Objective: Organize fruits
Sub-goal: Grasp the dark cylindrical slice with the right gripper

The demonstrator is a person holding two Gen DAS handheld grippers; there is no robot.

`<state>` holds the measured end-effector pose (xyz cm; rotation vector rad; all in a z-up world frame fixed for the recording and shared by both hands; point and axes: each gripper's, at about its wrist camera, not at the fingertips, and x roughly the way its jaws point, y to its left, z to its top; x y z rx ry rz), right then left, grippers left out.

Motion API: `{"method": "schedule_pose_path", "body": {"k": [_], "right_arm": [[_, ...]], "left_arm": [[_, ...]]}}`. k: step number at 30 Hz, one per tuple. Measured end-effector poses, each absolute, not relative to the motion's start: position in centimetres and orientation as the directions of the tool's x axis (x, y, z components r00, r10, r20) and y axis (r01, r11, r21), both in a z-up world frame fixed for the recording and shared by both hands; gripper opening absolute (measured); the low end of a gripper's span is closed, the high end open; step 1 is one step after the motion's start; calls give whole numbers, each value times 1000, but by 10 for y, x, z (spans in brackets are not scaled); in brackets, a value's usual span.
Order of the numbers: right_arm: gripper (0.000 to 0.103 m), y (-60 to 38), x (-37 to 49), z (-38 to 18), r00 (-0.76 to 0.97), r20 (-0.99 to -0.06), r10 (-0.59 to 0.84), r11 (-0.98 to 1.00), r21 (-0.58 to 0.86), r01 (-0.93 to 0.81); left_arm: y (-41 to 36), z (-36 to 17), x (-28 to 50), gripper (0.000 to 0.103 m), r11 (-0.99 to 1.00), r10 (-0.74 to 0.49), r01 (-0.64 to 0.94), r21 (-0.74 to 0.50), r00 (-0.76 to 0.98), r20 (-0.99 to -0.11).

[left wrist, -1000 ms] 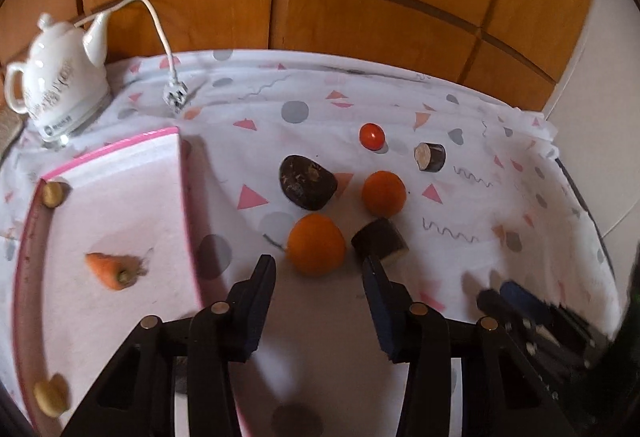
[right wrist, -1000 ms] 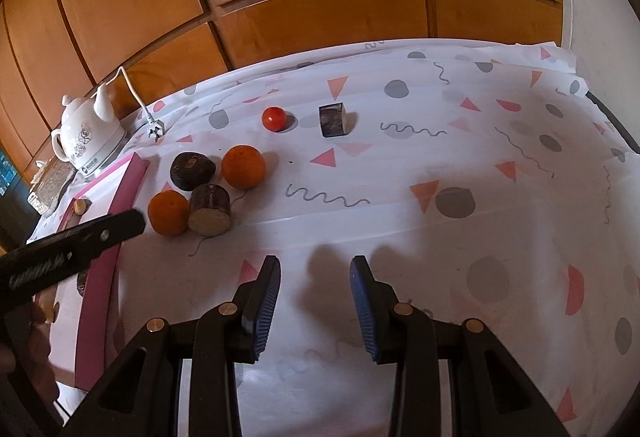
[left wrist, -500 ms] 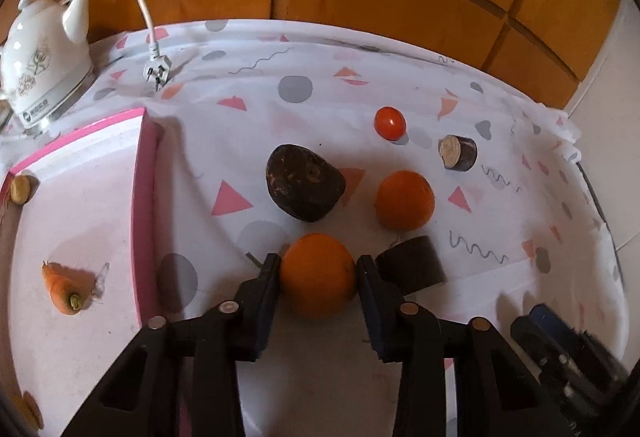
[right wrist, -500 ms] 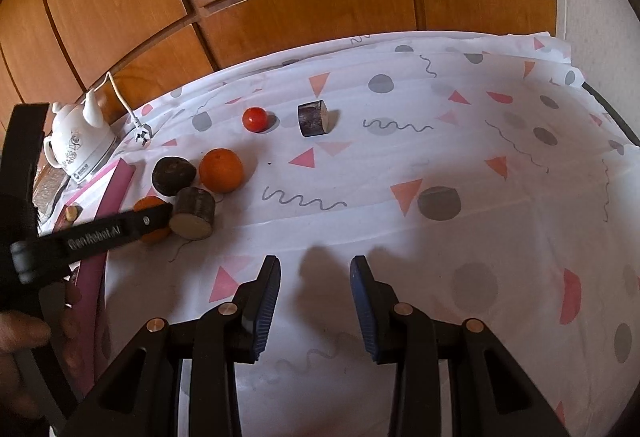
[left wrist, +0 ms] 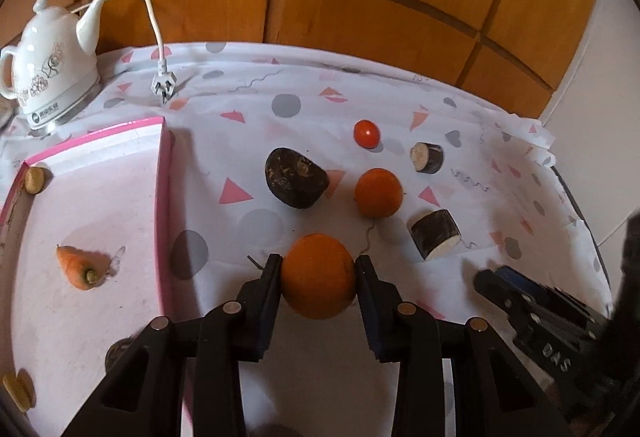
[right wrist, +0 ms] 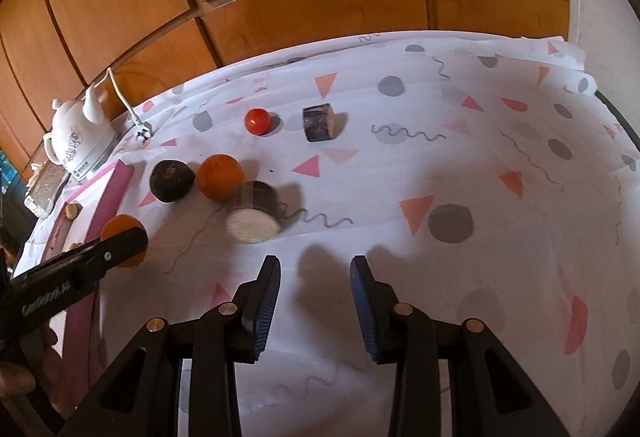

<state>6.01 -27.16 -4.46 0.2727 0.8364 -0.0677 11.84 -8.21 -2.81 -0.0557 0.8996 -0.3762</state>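
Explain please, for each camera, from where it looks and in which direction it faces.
Left wrist: sits on the left gripper, looks forward and down at the near orange clamped in its fingers, pink tray beside; the right gripper shows lower right.
Right wrist: sits on the right gripper, open over bare tablecloth; the left gripper and a hand show lower left.
Shared: orange, tomato, kettle.

On the tablecloth [left wrist: 256,141], a tray [left wrist: 162,197] sits at frame left holding a carrot [left wrist: 76,267]; two oranges [left wrist: 318,275] [left wrist: 378,192] lie centre, a kettle [left wrist: 50,73] upper left.
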Motion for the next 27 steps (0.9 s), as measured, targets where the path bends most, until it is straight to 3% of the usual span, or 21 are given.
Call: {"method": "schedule_pose_path", "body": {"k": [2,6,13,14,16,17,27], "right_arm": [[37,-269,64,-41,681,-728,80,962,234,137],[61,-261,77,-32,701,-706,99,974,213,77],[60,-260,108,-41,668,-742,55,989,134,67],[60,-259,112,-44,658,-751,53,990,127,64],[40,-260,117,-50,638,-770,33,992,104,75],[36,-261,118,-52,634,-773,31,991,105,79],[36,-250,94,-47,641,-767,40,993,101,59]], "left_arm": [[-81,-26,113,37,931,-348,303,-203,566,-748],[-77,-18,100,37,925,-362,320,-205,580,-730],[-63,-7,86,37,924,-374,308,-228,594,-713],[-60,-6,85,37,925,-372,304,-229,596,-712],[-56,-5,83,37,926,-371,294,-236,599,-710],[-54,-5,82,37,927,-369,292,-235,602,-708],[-29,-1,67,37,940,-339,246,-234,629,-700]]}}
